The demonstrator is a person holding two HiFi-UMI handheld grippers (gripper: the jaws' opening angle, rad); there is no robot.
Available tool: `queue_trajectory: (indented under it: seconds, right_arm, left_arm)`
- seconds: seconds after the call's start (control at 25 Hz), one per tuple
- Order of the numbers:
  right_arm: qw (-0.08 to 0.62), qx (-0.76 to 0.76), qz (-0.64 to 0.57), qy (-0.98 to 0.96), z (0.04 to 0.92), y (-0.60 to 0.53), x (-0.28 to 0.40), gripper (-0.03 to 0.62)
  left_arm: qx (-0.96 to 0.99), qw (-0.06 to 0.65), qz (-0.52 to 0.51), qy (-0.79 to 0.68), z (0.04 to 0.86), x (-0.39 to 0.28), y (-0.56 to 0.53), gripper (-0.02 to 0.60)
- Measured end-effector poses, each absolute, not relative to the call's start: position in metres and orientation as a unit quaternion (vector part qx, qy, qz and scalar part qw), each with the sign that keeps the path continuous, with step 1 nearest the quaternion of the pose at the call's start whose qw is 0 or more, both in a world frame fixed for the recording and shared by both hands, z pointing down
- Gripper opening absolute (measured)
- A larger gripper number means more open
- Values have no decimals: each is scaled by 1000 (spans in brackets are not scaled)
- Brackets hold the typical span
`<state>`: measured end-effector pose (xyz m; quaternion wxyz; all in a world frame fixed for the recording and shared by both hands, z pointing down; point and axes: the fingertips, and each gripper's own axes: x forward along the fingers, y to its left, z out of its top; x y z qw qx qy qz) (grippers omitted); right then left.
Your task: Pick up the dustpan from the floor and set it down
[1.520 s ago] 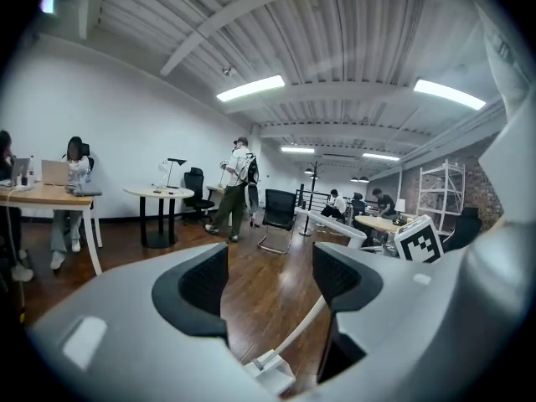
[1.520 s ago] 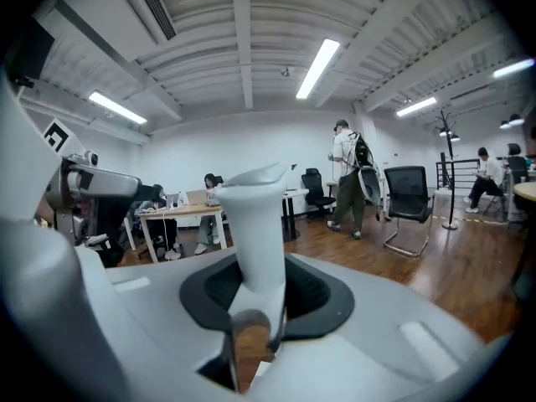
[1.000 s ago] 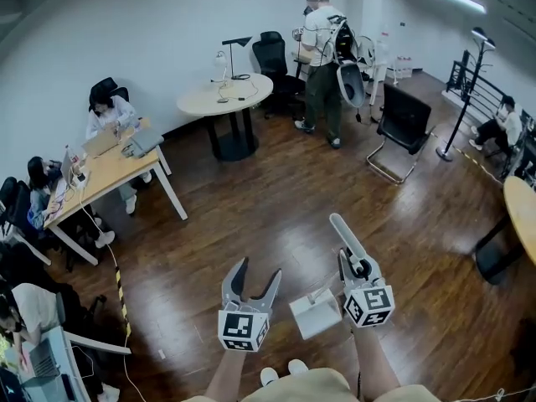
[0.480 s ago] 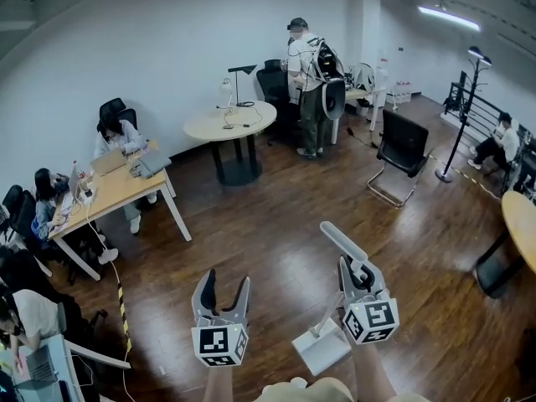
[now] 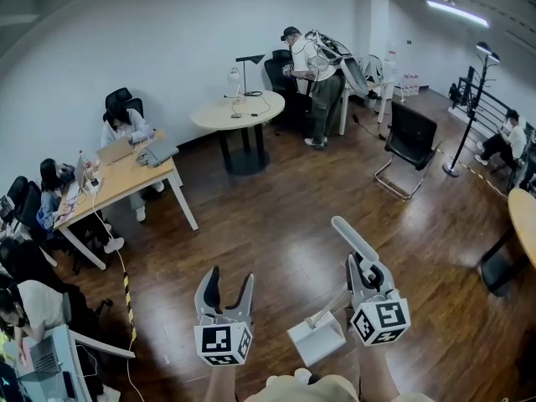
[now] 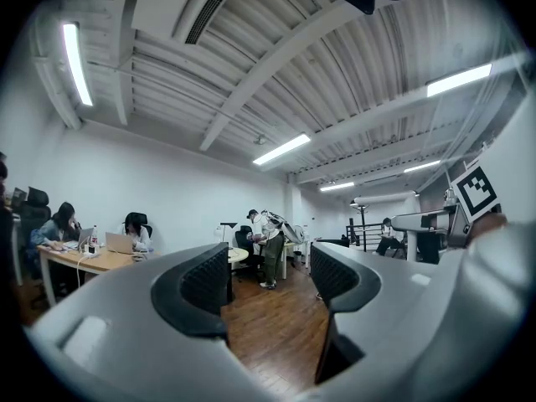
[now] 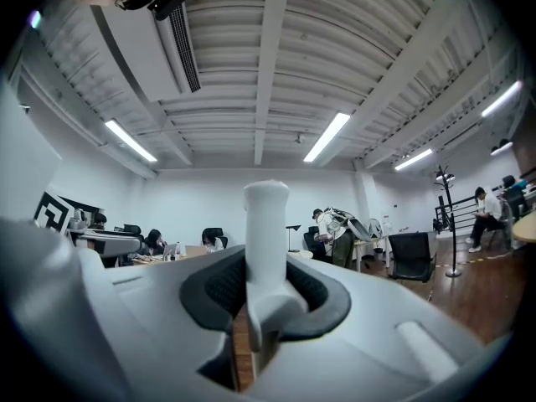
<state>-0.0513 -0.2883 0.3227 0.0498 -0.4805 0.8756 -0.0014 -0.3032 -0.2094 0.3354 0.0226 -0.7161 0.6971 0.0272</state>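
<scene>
Holding the dustpan [image 5: 316, 337] by its long white handle, my right gripper [image 5: 362, 268] has both jaws clamped tight on the shaft. In the right gripper view the handle [image 7: 266, 224] stands upright between the dark pads of that gripper [image 7: 266, 290], its rounded top rising above them. From the head view the handle slants up and away past the jaws, while the white pan hangs at the lower end. The pan sits just beside the gripper's marker cube and between my two grippers, and it looks clear of the wooden floor [image 5: 276, 216].

My left gripper [image 5: 228, 285] is to the left of the pan, apart from it. Its jaws stand apart with nothing between them. The left gripper view shows only floorboards in the gap of the left gripper [image 6: 268, 279].

Further off I see a round table [image 5: 237, 111], a standing person [image 5: 316, 82] beside it, a black chair [image 5: 410, 136] to the right, and a wooden desk [image 5: 126, 178] at the left with people seated at it.
</scene>
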Motion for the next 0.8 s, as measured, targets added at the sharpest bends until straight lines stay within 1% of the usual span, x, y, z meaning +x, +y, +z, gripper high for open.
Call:
queue_trajectory:
  seconds: [0.2,0.36,0.64,0.8]
  right_arm:
    - [56,-478,-4,876,317,-287,-51,77]
    - [61,-485,-7,872,315,-288,-44,77]
    - [55,-486,15,872,320,-281,-16,75]
    - [53,-503,0,863,339,-277,10,75]
  left_arm:
    - [-719,20,28,694,332,-300,-212,287]
    - [-738,18,32,674,327,-284,-219,287]
    - [-787,17,23,616,328,-225,-240,287]
    - [-815,11,9,579,342,-185,-250,287]
